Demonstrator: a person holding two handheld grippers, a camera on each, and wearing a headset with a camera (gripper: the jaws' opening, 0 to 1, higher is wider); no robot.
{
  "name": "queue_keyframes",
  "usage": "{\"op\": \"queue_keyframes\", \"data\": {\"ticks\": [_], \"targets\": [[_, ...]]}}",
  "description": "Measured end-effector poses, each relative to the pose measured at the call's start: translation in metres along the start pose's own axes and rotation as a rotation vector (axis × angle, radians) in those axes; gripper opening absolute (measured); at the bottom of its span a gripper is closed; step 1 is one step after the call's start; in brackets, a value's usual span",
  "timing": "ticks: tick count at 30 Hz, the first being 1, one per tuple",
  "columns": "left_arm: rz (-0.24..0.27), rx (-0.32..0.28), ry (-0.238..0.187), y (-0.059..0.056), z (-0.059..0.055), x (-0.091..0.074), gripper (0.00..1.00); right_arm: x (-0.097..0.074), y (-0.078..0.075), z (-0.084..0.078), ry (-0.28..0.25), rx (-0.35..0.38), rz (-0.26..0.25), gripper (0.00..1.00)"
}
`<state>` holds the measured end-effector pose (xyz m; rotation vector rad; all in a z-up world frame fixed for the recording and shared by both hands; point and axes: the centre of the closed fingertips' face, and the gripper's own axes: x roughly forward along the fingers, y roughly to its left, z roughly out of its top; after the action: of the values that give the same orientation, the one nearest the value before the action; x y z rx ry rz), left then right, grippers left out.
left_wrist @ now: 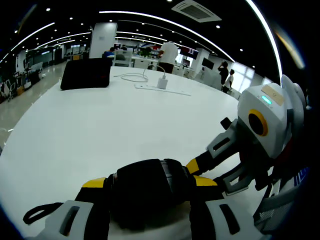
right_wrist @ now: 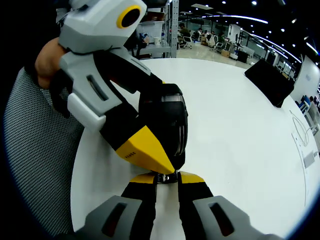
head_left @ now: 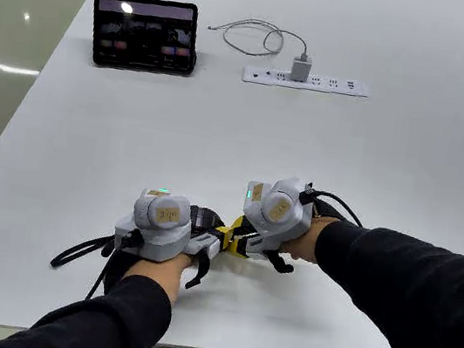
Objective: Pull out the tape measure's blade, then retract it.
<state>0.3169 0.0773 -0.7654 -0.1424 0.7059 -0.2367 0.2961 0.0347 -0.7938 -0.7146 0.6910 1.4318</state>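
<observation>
Down at the near edge of the counter (head_left: 309, 133), our left claw (left_wrist: 150, 184) clamps the tape measure (left_wrist: 145, 197) while our right claw (right_wrist: 167, 179) pinches its blade tip (right_wrist: 167, 175).

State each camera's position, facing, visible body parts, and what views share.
Head view: on the headset, looking down at the table; sleeves, both grippers.
Left gripper view: on the left gripper, along its jaws clamping the tape measure; right gripper alongside.
Right gripper view: on the right gripper, along jaws pinching the tape measure; left gripper, a hand.
All share tape measure and tablet.
</observation>
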Motion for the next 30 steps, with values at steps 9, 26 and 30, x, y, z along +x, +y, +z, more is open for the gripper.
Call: {"op": "queue_keyframes", "data": {"ticks": [9, 26, 30], "targets": [[0.000, -0.001, 0.000, -0.0005, 0.0002, -0.0001, 0.61, -0.0019, -0.0015, -0.0034, 0.004, 0.018, 0.001, 0.12], [-0.011, -0.018, -0.018, -0.0015, 0.0006, 0.0003, 0.63, 0.0010, -0.0026, -0.0026, -0.008, 0.029, -0.016, 0.12], [-0.014, -0.017, -0.016, -0.0015, 0.0004, 0.0008, 0.63, 0.0009, -0.0013, -0.0022, -0.009, 0.024, -0.012, 0.12]]}}
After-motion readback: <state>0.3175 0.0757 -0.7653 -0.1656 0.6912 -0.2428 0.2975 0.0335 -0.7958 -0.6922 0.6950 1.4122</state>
